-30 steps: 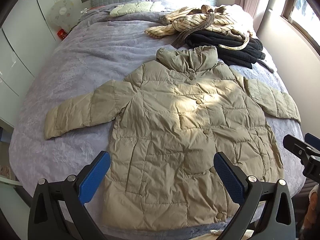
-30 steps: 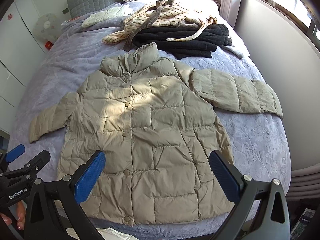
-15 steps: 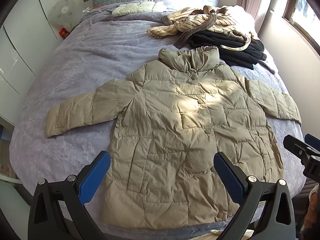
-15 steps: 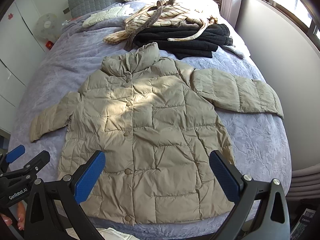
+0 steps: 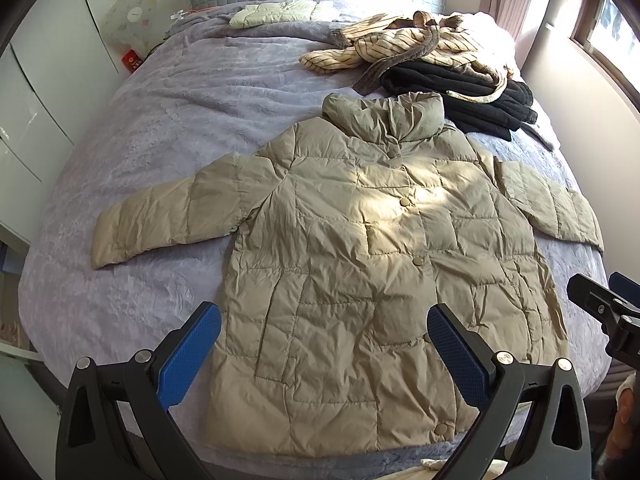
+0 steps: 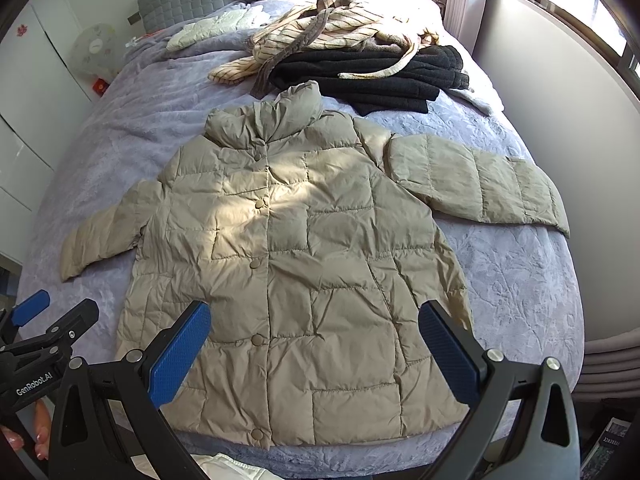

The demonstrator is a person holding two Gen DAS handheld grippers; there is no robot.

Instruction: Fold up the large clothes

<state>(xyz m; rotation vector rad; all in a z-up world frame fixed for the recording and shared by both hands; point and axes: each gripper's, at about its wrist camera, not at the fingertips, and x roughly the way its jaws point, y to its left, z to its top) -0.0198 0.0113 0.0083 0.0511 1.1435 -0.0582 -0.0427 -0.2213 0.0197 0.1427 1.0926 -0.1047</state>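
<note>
**Left wrist view: puffy jacket lies flat, both grippers wide and empty**

Left wrist view shows the beige down jacket [image 5: 360, 272] spread face up on the grey-purple bedspread [image 5: 172, 128], buttons closed, collar toward the headboard and hem near the foot edge of the bed. One sleeve [image 5: 168, 216] lies out to the side, the other sleeve [image 6: 480, 188] reaches toward the window side. Behind the collar rests a pile of other clothes [image 6: 360, 60], well apart from the hem.

My judgement on handling: the jacket looks light and very soft, filled with air, so it will spring back after a fold and must be pressed down. The shell looks smooth and perhaps slippery — a pinch on thin fabric only may slide. Better places to hold are the cuff of a sleeve, or the hem corner where seams give some thickness. The first fold is probably a sleeve brought over the chest.

The left gripper [image 5: 324, 344] hovers above the lower part of the jacket with its blue pads [image 5: 188, 356] far apart — it holds nothing and touches nothing. The right gripper [image 6: 316, 344] is the same: spread wide, empty, above the hem area, not in contact with the fabric.
</note>
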